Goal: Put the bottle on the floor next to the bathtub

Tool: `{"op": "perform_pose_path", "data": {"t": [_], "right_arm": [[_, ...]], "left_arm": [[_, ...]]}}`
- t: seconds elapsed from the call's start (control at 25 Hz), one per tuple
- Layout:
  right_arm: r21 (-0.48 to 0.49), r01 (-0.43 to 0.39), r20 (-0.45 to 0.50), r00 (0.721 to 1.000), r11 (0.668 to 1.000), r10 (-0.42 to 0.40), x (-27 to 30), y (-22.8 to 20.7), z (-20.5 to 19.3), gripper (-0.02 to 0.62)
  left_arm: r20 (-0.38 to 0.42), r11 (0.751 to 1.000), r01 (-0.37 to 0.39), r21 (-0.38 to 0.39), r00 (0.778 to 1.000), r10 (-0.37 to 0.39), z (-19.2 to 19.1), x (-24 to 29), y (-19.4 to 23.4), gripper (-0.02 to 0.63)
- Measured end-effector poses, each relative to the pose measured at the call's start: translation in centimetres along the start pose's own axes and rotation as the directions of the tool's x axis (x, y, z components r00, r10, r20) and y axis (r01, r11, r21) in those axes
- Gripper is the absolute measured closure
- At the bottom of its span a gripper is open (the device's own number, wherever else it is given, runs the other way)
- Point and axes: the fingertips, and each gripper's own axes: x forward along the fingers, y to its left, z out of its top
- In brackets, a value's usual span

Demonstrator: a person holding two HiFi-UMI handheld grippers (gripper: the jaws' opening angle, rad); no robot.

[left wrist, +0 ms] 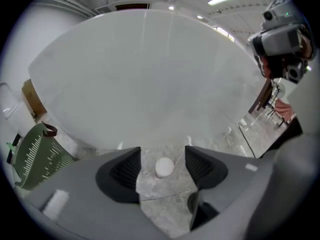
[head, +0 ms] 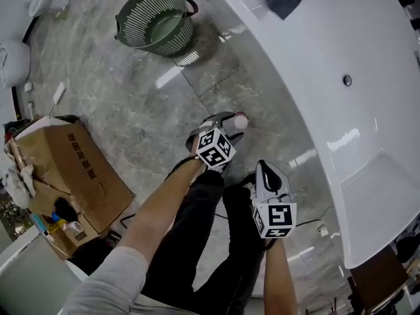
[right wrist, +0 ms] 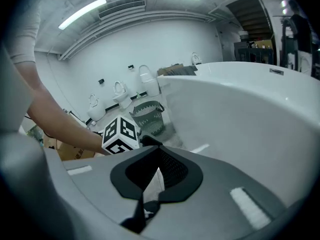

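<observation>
Left gripper [left wrist: 163,153] low over the grey stone floor [head: 131,104], jaws spread, released. The bottle [left wrist: 164,167] stands on the floor between them; I see only its white top, clear of both jaws, near the white bathtub [head: 315,71] wall. Right gripper [right wrist: 159,154] alongside, clenched on nothing. Green basket [head: 157,21] well apart.

The tub [head: 315,51] and bottle top [left wrist: 164,167] are white, the floor [head: 125,97] grey and marbled. The basket [head: 157,20] is green with slats, the box [head: 79,169] brown with red print. The left cube [head: 215,149] and right cube [head: 275,219] bear black-and-white squares.
</observation>
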Motion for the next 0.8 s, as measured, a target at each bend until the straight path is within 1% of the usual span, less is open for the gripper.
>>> {"op": "perform_pose_path", "data": {"t": [0.12,0.32,0.4,0.52,0.56,0.68,0.8], "right_arm": [[0.023,0.022,0.018,1.000,0.999,-0.022,-1.8,1.8,2.2,0.597],[0.045,0.065,0.041,0.997,0.997,-0.067,-4.2,4.0,4.8,0.597],[0.058,0.081,0.053,0.995,0.995,-0.084,-5.4,4.8,5.6,0.597],[0.092,0.104,0.060,0.992,0.990,-0.110,-8.2,6.2,5.6,0.597],[0.104,0.112,0.056,0.991,0.988,-0.118,-9.2,6.8,5.4,0.597],[0.141,0.134,0.049,0.989,0.981,-0.142,-12.5,7.9,5.1,0.597],[0.175,0.140,0.059,0.987,0.975,-0.152,-15.4,8.2,5.4,0.597]], "left_arm": [[0.007,1.000,0.010,-0.001,1.000,-0.010,1.2,-3.6,-0.4,0.278],[0.048,1.000,0.026,-0.018,0.999,-0.025,3.0,-9.3,-1.0,0.278],[0.055,0.999,0.036,0.007,0.998,-0.036,3.5,-11.9,-1.8,0.278],[0.062,0.997,0.061,0.050,0.996,-0.064,3.9,-16.1,-4.1,0.278],[0.067,0.997,0.064,0.048,0.995,-0.067,4.0,-17.7,-4.8,0.278],[0.093,0.999,0.048,0.005,0.995,-0.048,4.6,-22.0,-6.4,0.278],[0.118,1.000,0.017,0.008,0.993,-0.018,5.8,-25.3,-8.4,0.278]]}}
